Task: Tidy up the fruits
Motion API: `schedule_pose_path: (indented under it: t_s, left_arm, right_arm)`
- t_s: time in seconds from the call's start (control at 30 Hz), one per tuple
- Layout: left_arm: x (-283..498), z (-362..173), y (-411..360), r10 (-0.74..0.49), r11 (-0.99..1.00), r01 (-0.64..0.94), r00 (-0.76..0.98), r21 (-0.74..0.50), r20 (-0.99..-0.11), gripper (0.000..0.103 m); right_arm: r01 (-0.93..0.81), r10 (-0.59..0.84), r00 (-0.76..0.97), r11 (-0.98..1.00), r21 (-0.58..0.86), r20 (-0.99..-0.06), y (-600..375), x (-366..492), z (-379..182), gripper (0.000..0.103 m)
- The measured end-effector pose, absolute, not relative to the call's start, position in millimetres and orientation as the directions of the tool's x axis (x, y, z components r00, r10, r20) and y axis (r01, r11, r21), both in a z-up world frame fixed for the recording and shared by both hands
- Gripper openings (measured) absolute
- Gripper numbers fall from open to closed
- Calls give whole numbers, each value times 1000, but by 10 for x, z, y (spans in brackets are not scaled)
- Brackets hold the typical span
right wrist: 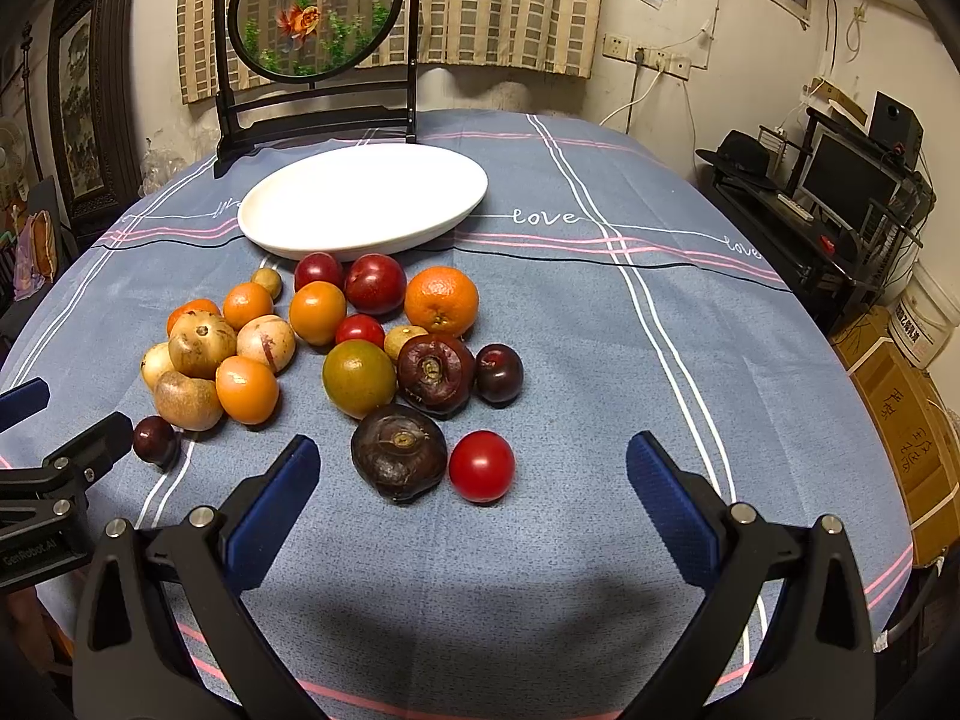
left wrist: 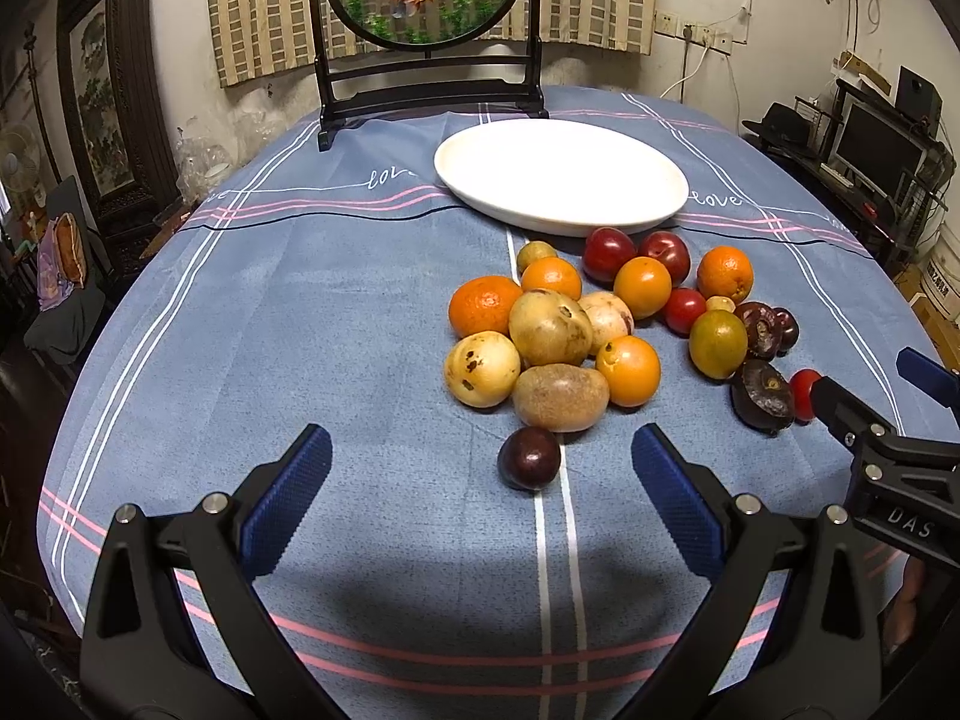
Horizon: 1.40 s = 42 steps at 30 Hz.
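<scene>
A heap of several fruits lies on the blue tablecloth in front of an empty white plate (left wrist: 561, 174), which also shows in the right wrist view (right wrist: 363, 198): oranges (left wrist: 485, 305), yellow-brown fruits (left wrist: 550, 327), red plums (left wrist: 608, 254), dark mangosteens (right wrist: 399, 450). My left gripper (left wrist: 482, 492) is open, just short of a small dark plum (left wrist: 529, 457). My right gripper (right wrist: 473, 501) is open, just short of a red cherry tomato (right wrist: 482, 466) and a mangosteen. Each gripper shows at the edge of the other's view.
A black wooden stand (left wrist: 429, 90) with a round goldfish screen stands behind the plate at the table's far edge. A desk with a monitor (right wrist: 852, 180) and cardboard boxes (right wrist: 900, 420) stand right of the table.
</scene>
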<state>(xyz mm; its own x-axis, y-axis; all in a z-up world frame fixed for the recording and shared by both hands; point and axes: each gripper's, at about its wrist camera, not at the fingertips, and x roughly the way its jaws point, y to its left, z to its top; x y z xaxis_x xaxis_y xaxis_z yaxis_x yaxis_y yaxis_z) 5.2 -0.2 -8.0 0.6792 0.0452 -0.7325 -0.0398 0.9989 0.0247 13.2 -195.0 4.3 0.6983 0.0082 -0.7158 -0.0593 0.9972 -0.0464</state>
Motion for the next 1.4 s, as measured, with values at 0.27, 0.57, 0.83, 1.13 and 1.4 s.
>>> schedule_pose_path:
  t_s: [0.27,0.57,0.83,1.13,1.4]
  left_arm:
    - [53,-88,-1,45,999,-39,678,25,-734,101]
    - [54,-97,-5,39,999,-39,677,17,-735,101]
    - [62,-123,-5,39,999,-33,674,22,-738,101]
    - [61,-132,-7,38,999,-33,672,22,-739,101]
    - [58,-149,-2,40,999,-34,670,24,-741,101]
  right_arm:
    - [-60,9,698,997,-46,-717,-1933,110,20,102]
    - [-62,10,695,997,-47,-719,-1917,99,13,102]
    - [-67,15,691,997,-44,-723,-1909,122,-22,102]
    - [-69,16,690,997,-43,-724,-1912,119,-18,102]
    - [-74,21,687,996,-40,-727,-1915,112,-15,102]
